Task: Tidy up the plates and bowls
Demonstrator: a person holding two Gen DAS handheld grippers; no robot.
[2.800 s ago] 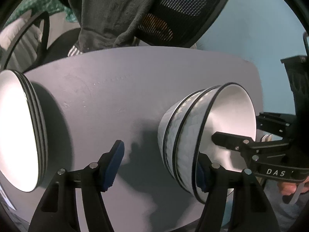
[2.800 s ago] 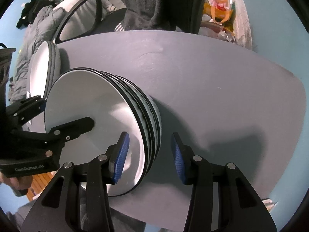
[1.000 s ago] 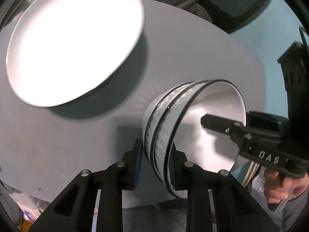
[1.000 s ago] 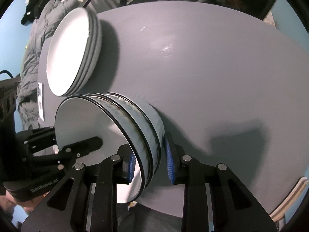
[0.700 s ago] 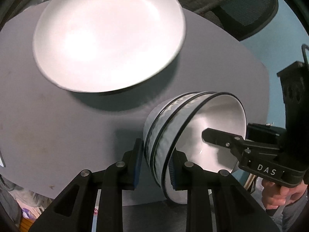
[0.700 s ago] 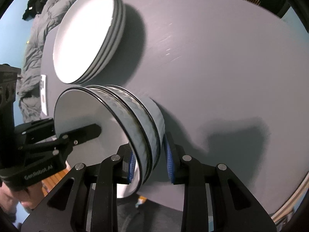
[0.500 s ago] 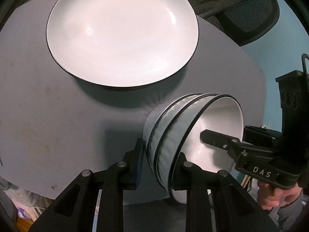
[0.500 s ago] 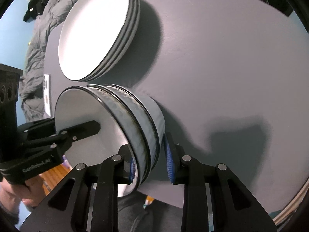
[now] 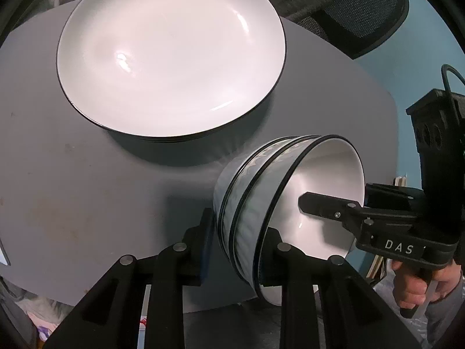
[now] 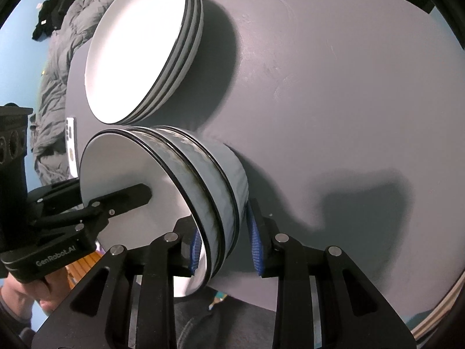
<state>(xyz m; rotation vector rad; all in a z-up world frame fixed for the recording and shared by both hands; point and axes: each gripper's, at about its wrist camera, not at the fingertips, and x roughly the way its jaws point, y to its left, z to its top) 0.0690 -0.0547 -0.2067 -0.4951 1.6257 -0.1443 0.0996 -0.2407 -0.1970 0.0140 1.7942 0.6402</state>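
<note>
Three nested bowls (image 9: 258, 192), white inside, pale blue outside, with black rims, hang over the near edge of the table. My left gripper (image 9: 235, 250) is shut on their wall, one pad inside and one outside. My right gripper (image 10: 225, 244) is shut on the opposite wall of the same bowls (image 10: 212, 180). In each wrist view a finger (image 9: 322, 205) of the other gripper reaches into the top bowl. A stack of white black-rimmed plates (image 9: 171, 55) lies just beyond the bowls, also seen as the plates (image 10: 139, 46) in the right wrist view. Whether the bowls touch the table I cannot tell.
The round grey table (image 9: 87, 189) stretches bare to the right (image 10: 348, 101). A black mesh chair (image 9: 363, 14) stands behind it. A white phone-like slab (image 10: 71, 145) lies at the table's left edge beside grey bedding (image 10: 58, 72). A person's hand (image 9: 415, 288) holds the right gripper's handle.
Both grippers, open earlier, have shut on the bowls' walls. The bowls have moved with them toward the plates, which now sit larger and closer in both views.
</note>
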